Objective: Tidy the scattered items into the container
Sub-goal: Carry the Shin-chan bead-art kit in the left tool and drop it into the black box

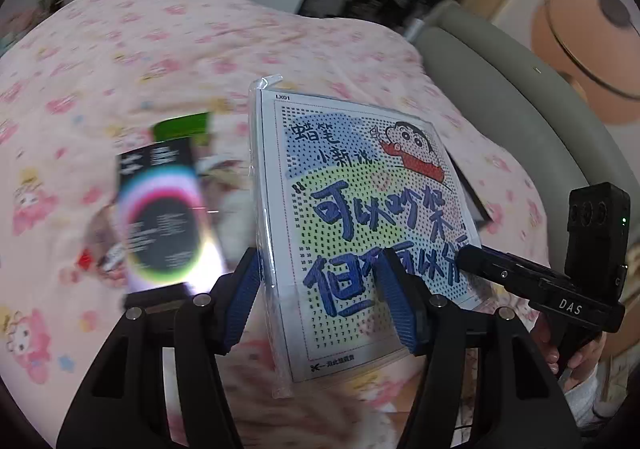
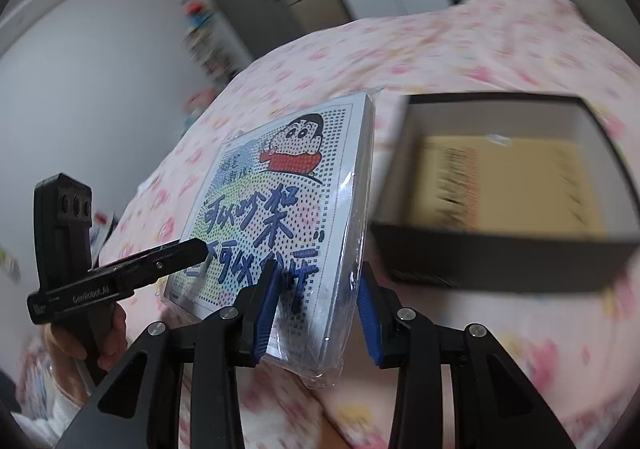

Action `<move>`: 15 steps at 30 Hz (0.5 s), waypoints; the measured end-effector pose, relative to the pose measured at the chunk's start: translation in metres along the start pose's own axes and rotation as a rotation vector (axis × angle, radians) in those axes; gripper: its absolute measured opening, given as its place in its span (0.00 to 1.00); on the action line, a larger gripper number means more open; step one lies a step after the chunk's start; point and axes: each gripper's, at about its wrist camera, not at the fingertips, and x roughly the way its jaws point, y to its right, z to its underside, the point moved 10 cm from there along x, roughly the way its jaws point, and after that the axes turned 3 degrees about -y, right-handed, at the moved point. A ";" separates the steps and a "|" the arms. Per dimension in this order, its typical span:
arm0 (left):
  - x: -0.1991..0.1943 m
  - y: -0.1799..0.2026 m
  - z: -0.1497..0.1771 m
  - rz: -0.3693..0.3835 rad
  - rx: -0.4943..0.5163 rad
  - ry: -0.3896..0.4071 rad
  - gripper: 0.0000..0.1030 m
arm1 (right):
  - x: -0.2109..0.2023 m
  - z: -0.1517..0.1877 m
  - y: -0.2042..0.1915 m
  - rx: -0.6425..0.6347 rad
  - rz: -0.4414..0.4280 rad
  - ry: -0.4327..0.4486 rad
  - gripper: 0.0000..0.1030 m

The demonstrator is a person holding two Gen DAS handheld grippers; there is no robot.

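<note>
Landmark: cartoon sheet pack. My left gripper straddles its near edge, jaws part open, grip uncertain. My right gripper straddles its right corner, jaws part open, seemingly pinching. The pack's long axis runs away from me. Only the right view shows the black box, right of the pack.
</note>
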 end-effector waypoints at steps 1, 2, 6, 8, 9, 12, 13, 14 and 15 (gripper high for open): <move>0.010 0.017 0.001 0.019 0.021 -0.014 0.58 | -0.010 0.007 0.013 0.026 0.014 0.012 0.32; 0.017 0.031 0.006 0.032 0.034 -0.023 0.58 | -0.019 0.013 0.026 0.051 0.031 0.024 0.32; 0.059 0.082 0.023 0.098 0.084 -0.101 0.58 | -0.040 0.036 0.081 0.164 0.090 0.033 0.32; 0.075 0.097 0.031 0.123 0.087 -0.138 0.58 | -0.047 0.043 0.101 0.197 0.103 0.036 0.32; 0.080 0.105 0.033 0.132 0.089 -0.150 0.58 | -0.051 0.044 0.109 0.214 0.110 0.042 0.32; 0.086 0.122 0.031 0.131 0.115 -0.144 0.58 | -0.062 0.034 0.130 0.214 0.116 0.078 0.32; 0.086 0.129 0.026 0.132 0.123 -0.141 0.58 | -0.066 0.028 0.133 0.209 0.120 0.094 0.33; 0.087 0.132 0.022 0.132 0.129 -0.138 0.58 | -0.069 0.023 0.137 0.198 0.124 0.108 0.33; 0.087 0.135 0.015 0.132 0.135 -0.133 0.58 | -0.071 0.020 0.139 0.191 0.130 0.122 0.33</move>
